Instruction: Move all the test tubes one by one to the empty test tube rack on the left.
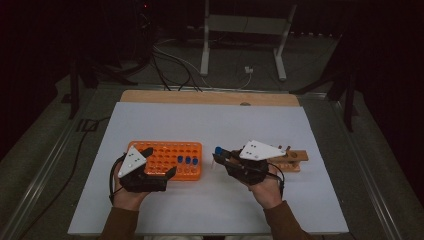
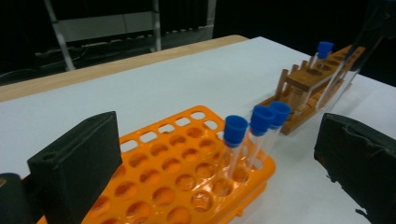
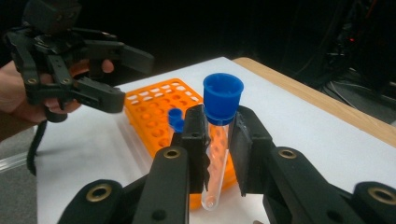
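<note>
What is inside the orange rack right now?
The orange rack holds three blue-capped test tubes upright at one end; its other visible holes are empty. The left gripper covers part of it in the high view.

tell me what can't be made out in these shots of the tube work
- High view: the clear blue-capped test tube in the right tongs is too small to see beyond its cap.
- Left gripper view: the near end of the orange plastic tube rack is cut off by the bottom edge and hidden behind the left tongs.
- Right gripper view: the rack's racked tubes are hidden behind the tongs' fingers.

No text, label, brand or number can be read — not on any rack; not on either gripper.
</note>
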Tool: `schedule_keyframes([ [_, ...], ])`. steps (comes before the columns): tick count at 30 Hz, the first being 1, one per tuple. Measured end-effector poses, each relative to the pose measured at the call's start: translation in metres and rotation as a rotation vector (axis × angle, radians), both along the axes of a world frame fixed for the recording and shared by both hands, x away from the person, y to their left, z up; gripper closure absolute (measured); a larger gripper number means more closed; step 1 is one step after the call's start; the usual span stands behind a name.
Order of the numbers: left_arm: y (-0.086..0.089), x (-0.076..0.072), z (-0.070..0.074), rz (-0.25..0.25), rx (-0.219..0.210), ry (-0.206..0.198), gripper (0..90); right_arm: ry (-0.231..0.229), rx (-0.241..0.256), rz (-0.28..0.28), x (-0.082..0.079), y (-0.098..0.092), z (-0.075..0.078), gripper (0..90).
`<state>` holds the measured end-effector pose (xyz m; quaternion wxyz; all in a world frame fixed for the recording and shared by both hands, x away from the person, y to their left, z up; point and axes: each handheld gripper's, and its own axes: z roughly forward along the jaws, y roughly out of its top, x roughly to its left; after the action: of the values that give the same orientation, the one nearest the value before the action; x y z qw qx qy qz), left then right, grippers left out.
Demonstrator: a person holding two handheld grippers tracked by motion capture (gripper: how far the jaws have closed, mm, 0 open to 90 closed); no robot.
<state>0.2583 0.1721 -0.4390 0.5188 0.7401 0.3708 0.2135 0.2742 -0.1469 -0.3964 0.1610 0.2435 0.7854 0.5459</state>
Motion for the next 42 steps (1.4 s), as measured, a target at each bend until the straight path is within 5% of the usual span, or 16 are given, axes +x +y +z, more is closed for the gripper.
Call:
schedule_keyframes([
  [14,-0.023,-0.005,0.007,-0.084,-0.006,-0.005,2.3,0.018,0.004,0.078,-0.002,0.034,-0.001,76.4],
  [17,-0.028,-0.006,0.007,-0.106,-0.005,-0.012,8.7,0.023,0.013,0.096,-0.002,0.042,0.0,76.4],
  [31,-0.04,-0.01,0.006,-0.227,0.017,-0.035,66.1,0.045,0.015,0.143,-0.005,0.063,-0.004,76.4],
  [39,-0.041,-0.011,0.006,-0.249,0.036,-0.044,77.6,0.052,0.01,0.151,-0.005,0.065,-0.005,76.0],
  [42,-0.04,-0.01,0.005,-0.239,0.038,-0.044,77.7,0.065,0.027,0.155,-0.004,0.062,-0.004,62.6],
])
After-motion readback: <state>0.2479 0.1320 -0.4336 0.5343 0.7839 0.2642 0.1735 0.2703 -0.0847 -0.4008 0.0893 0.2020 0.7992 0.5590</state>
